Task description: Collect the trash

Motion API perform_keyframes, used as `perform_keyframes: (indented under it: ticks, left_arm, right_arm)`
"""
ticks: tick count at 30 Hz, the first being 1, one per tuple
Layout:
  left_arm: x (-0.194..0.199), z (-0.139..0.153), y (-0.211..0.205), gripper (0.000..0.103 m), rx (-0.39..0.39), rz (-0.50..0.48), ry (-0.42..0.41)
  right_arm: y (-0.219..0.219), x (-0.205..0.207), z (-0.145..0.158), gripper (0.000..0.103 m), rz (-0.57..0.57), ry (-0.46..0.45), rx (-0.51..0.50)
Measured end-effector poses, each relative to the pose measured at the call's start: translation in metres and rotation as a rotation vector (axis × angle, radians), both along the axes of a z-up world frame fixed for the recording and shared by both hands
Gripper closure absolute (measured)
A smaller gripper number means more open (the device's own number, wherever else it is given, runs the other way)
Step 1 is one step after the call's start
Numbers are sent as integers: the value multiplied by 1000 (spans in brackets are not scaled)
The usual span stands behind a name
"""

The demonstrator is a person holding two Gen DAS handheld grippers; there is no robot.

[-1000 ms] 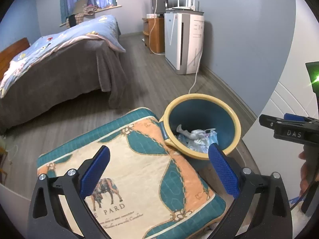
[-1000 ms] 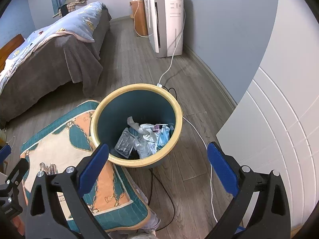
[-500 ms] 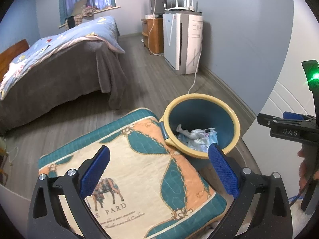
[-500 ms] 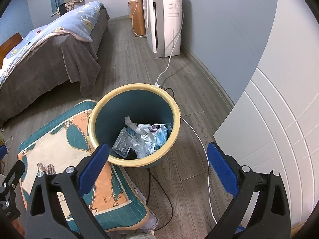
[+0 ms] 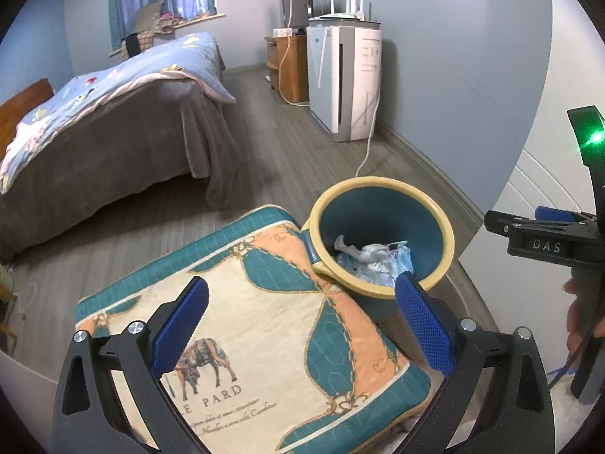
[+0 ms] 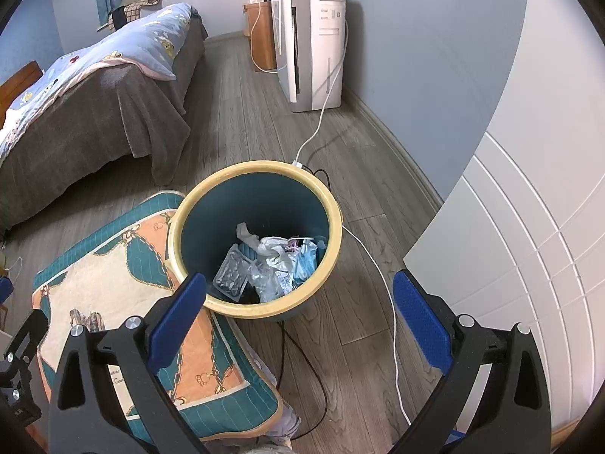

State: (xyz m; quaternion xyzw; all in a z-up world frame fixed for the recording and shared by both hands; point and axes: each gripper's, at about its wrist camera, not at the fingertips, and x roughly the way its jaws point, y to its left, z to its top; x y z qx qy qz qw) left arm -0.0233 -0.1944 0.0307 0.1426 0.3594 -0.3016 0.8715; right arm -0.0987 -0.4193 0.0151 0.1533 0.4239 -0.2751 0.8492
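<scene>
The bin (image 6: 255, 237), teal inside with a yellow rim, stands on the wood floor (image 6: 359, 174), its near-left rim touching the patterned cushion (image 6: 113, 287). The trash (image 6: 269, 265) lies heaped at the bottom of the bin: a clear blister tray toward the cushion side, crumpled white and blue wrappers beside it toward the white panel (image 6: 529, 227).

The right gripper (image 6: 298, 316) hangs above the bin's near rim, its blue fingers (image 6: 177, 319) spread wide and holding nothing. The trash sits ahead of and below those fingers, almost on their centre line, so a reach would go straight down and forward into the bin's mouth.

The left gripper (image 5: 300, 327) hovers over the cushion, fingers (image 5: 180, 327) likewise apart and empty; from it the bin (image 5: 382, 234) lies off toward the right finger. I judge the right gripper the nearer and better lined up. The blister tray's long axis seems to run roughly toward the bin's near rim, though the wrappers partly hide it.
</scene>
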Motion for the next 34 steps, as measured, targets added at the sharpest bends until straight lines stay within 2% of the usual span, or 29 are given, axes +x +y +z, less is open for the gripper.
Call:
perform_keyframes:
  ticks: [15, 24, 34]
  left_arm:
    - [-2, 3, 1, 5, -15, -15, -8]
    - [-6, 3, -9, 5, 34, -47, -23]
    - [-2, 4, -5, 5, 32, -32, -7]
  right_arm:
    - [0, 1, 0, 6, 0, 4, 2]
    - [-1, 1, 0, 6, 1, 5, 2]
    - [-1, 1, 0, 6, 1, 7, 2]
